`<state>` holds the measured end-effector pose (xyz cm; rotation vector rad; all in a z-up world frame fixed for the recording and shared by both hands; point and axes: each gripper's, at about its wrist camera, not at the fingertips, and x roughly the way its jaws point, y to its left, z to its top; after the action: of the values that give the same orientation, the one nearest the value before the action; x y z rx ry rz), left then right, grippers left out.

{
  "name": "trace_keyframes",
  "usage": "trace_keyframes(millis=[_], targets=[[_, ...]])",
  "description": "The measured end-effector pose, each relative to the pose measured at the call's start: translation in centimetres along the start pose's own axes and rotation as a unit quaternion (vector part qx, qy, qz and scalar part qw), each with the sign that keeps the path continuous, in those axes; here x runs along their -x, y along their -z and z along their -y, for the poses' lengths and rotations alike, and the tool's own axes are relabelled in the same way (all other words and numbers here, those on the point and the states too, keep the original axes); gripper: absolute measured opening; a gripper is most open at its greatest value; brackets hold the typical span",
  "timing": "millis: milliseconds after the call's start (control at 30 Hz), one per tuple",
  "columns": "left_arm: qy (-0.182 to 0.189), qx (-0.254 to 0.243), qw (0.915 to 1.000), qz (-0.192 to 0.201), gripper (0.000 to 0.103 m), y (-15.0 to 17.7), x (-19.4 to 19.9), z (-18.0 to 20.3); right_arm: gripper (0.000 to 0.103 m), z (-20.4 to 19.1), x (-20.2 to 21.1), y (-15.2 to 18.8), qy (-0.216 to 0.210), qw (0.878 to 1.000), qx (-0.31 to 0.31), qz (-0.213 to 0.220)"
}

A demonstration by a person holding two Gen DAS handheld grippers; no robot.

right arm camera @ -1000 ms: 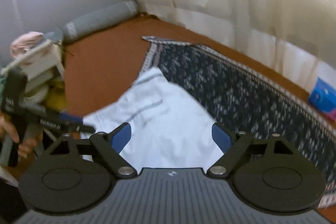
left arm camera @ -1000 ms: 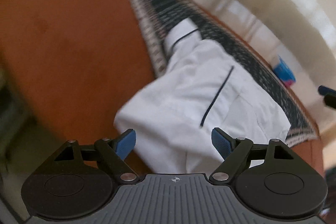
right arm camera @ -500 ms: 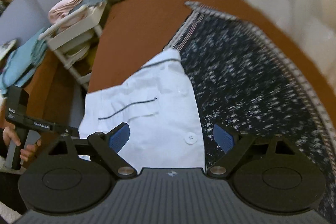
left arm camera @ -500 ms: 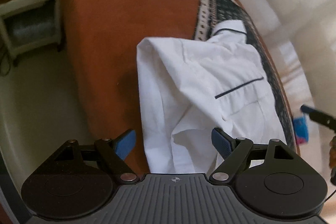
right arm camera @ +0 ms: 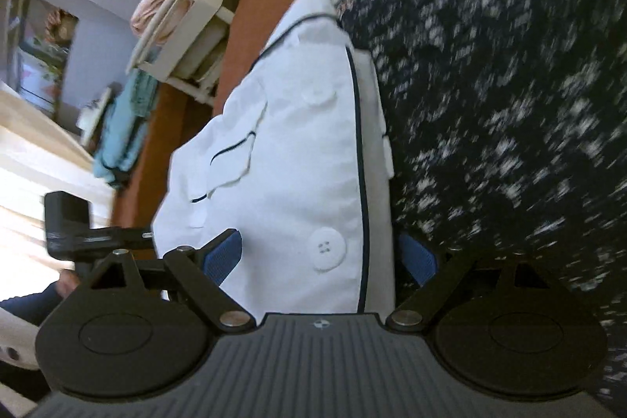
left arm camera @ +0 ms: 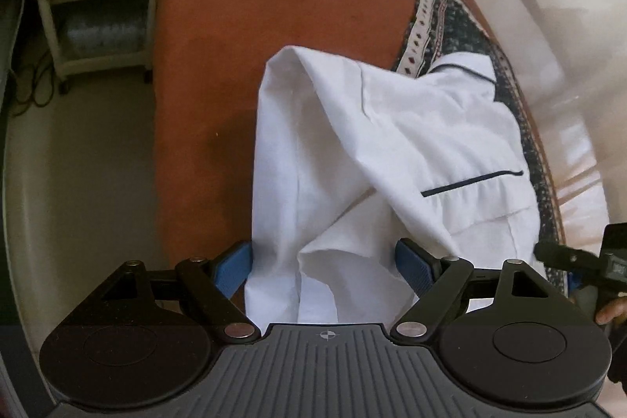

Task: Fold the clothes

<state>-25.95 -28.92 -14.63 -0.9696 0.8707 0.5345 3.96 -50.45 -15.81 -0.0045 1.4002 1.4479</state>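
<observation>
White shirt [left arm camera: 392, 143], seemingly half-folded, navy-piped

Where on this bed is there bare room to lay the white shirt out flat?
Bare orange-brown bedspread lies left of the white navy-piped shirt, up to the bed edge. The dark speckled blanket right of it is also bare. Both open claws crowd the shirt's near end.

Shirt [left arm camera: 376, 151] ahead — bedspread [left arm camera: 243, 6] bare leftward
</observation>
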Motion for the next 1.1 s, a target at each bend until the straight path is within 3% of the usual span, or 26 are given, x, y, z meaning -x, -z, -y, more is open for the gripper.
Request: trace_keyframes(millis=[233, 500, 667, 700, 1000, 1100], targets=[[0.043, -0.011, 0.999, -0.007, 0.088, 0.0, 1.4, 0.5, 0.09, -0.1, -0.1, -0.1, -0.02, 1.0, -0.004, -0.001], [0.03, 0.0, 0.9995, 0.015, 0.089, -0.3, 1.3, 0.8, 0.091, 0.3, -0.8, -0.7, -0.02, 1.0, -0.018, 0.007], [0.012, -0.045, 0.9989, 0.005, 0.097, 0.1, -1.6, 2.7, 0.092, -0.1, -0.9, -0.7, -0.012, 1.0, -0.01, 0.003], [0.009, -0.056, 0.9984, 0.006, 0.094, 0.3, -1.6, 2.9, 0.092, -0.2, -0.9, -0.6, -0.011, 1.0, -0.009, 0.002], [0.086, 0.018, 0.9958, 0.023, 0.091, -0.4, 3.1, 1.0, 0.093, -0.6, -1.0, -0.3, 0.0, 1.0, -0.004, -0.002], [0.101, 0.014, 0.9944, 0.028, 0.093, -0.1, 4.1, 1.2, 0.093, -0.9, -1.1, -0.2, 0.005, 1.0, 0.005, -0.002]])
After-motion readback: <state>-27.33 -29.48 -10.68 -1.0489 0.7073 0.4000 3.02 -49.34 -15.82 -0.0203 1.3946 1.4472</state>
